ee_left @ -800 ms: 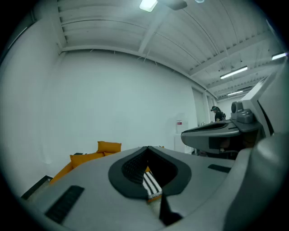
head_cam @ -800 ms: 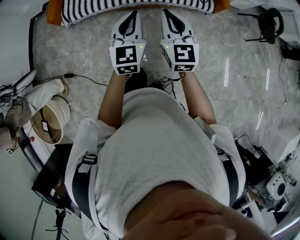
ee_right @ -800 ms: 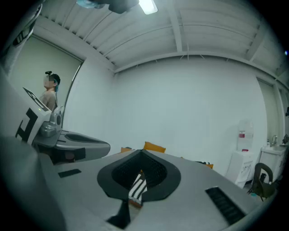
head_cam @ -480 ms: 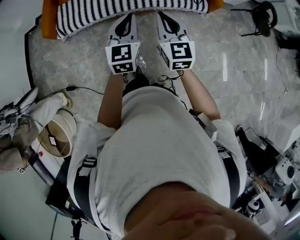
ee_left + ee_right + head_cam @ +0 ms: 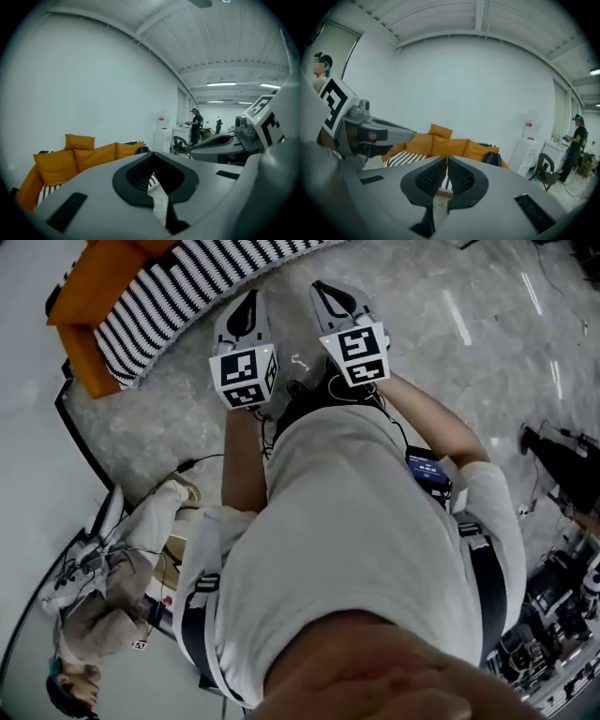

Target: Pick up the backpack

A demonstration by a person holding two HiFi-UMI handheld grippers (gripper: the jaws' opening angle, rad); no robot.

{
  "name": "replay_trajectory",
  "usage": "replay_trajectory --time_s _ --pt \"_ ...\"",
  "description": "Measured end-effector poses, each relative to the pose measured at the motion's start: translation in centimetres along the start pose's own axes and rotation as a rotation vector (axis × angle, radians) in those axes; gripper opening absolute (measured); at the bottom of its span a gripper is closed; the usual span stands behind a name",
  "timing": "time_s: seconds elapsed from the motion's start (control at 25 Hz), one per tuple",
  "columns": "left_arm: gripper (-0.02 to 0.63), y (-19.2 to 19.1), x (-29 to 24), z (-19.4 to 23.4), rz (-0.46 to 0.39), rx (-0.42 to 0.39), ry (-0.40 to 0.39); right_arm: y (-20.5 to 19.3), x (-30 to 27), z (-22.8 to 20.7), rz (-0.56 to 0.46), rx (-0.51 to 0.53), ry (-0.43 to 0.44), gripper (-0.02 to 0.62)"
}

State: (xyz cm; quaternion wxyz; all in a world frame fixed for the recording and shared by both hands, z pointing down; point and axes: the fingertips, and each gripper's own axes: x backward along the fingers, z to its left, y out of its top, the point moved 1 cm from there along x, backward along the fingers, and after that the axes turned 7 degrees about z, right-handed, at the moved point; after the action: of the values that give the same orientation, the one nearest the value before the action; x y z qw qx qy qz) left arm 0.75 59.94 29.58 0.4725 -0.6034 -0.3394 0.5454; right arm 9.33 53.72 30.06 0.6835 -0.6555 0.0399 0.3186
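Observation:
A dark backpack [image 5: 491, 158] rests at the right end of an orange sofa [image 5: 440, 143], far ahead in the right gripper view. In the left gripper view the backpack [image 5: 141, 150] shows as a small dark shape behind the sofa's [image 5: 79, 157] end cushion. My left gripper [image 5: 250, 296] and right gripper [image 5: 324, 287] are held side by side above the marble floor, both shut and empty. They point toward the sofa [image 5: 103, 292] with its striped cover [image 5: 178, 296]. The backpack is not visible in the head view.
A white water dispenser [image 5: 525, 149] and a dark chair [image 5: 545, 171] stand right of the sofa. People work at a bench in the far room [image 5: 194, 127]. Another person [image 5: 103, 606] and cables [image 5: 192, 465] are on the floor at my left.
The head view has swung round: the sofa has slid from the top middle to the upper left corner. Both grippers remain shut, side by side in front of the body.

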Motion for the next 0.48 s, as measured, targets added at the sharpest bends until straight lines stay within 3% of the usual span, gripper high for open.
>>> replay_trajectory --time_s 0.12,0.48 --pt "0.012 0.1 -2.4 -2.0 0.024 -0.052 -0.061 -1.3 0.0 -1.1 0.049 -0.026 0.016 0.041" --pt "0.012 1.8 -10.7 -5.8 0.069 -0.149 -0.183 -2.1 -1.9 -8.1 0.040 -0.083 -0.030 0.041"
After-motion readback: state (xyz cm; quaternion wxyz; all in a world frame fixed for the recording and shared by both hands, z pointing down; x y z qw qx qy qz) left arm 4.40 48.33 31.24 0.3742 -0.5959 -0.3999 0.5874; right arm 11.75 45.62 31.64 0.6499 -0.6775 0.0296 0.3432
